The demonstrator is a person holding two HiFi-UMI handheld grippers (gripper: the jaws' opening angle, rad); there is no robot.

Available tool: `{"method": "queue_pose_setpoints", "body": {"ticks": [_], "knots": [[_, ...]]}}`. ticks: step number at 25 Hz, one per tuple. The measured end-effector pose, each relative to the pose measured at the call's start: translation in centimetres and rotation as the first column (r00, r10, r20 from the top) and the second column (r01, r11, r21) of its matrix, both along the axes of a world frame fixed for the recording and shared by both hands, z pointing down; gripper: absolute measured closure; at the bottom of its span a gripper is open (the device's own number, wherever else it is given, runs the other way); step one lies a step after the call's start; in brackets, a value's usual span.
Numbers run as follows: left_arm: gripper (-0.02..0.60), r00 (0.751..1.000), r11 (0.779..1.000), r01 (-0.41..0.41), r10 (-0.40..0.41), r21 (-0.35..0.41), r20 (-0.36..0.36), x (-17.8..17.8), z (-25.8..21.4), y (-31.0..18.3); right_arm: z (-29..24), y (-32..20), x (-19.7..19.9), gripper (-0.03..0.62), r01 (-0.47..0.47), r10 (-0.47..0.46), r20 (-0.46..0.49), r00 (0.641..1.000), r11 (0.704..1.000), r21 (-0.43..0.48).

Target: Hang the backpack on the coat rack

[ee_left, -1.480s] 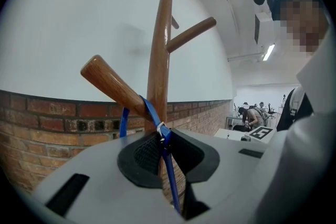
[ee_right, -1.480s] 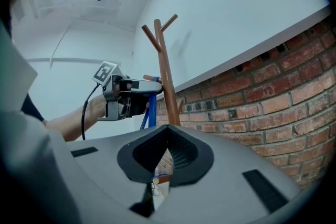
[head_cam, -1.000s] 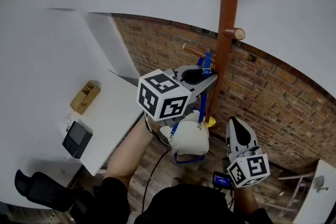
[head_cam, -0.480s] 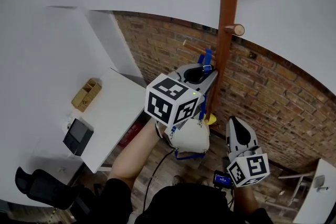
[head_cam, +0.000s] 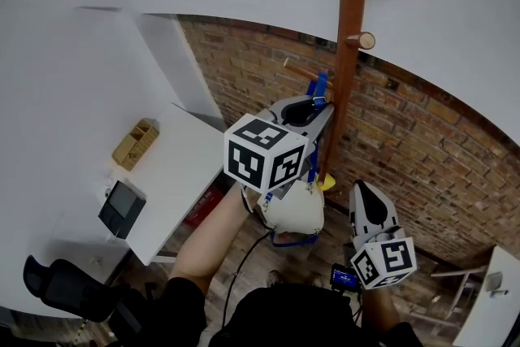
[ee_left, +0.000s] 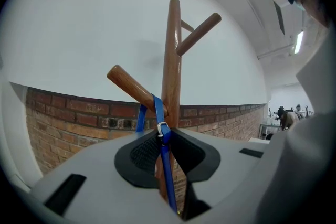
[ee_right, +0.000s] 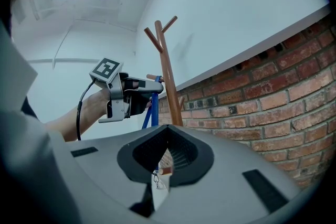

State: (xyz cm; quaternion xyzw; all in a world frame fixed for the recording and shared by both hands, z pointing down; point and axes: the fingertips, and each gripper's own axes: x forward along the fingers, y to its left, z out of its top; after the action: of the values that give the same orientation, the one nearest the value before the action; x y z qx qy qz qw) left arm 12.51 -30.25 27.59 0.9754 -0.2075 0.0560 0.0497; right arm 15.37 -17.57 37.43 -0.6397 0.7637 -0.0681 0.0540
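1. The left gripper (head_cam: 313,106) was clamped shut on the blue strap (ee_left: 167,165) of the backpack (head_cam: 294,211), held up close to the pole of the coat rack (head_cam: 351,28).
2. The strap's loop lay over a lower, upward-slanting peg (ee_left: 128,84), close to where that peg meets the pole. From there the strap ran down through the closed jaws.
3. The cream backpack hung below that gripper and just behind it, beside the person's forearm.
4. The right gripper (head_cam: 363,191) sat low on the right, apart from the bag. Its jaws were drawn together, and nothing could be made out in their grip.
5. The step in hand looked like settling the loop and letting go. To do it well, lower the left gripper slowly so the peg takes the bag's weight. Keep the loop near the pole, away from the peg's tip.
6. Only then part the jaws and draw straight back, so the pads do not drag the strap off the peg.
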Motion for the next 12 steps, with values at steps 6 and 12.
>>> {"method": "queue_pose_setpoints", "body": {"ticks": [6, 12], "knots": [[0.503, 1.000, 1.000, 0.029, -0.029, 0.004, -0.008, -0.71, -0.18, -0.39, -0.21, 0.09, -0.34, 0.582, 0.005, -0.005, 0.000, 1.000, 1.000, 0.001], [0.502, 0.999, 0.999, 0.034, -0.034, -0.005, -0.006, -1.07, 0.01, -0.32, -0.29, 0.17, -0.64, 0.582, 0.010, -0.010, 0.000, 1.000, 1.000, 0.002]]}}
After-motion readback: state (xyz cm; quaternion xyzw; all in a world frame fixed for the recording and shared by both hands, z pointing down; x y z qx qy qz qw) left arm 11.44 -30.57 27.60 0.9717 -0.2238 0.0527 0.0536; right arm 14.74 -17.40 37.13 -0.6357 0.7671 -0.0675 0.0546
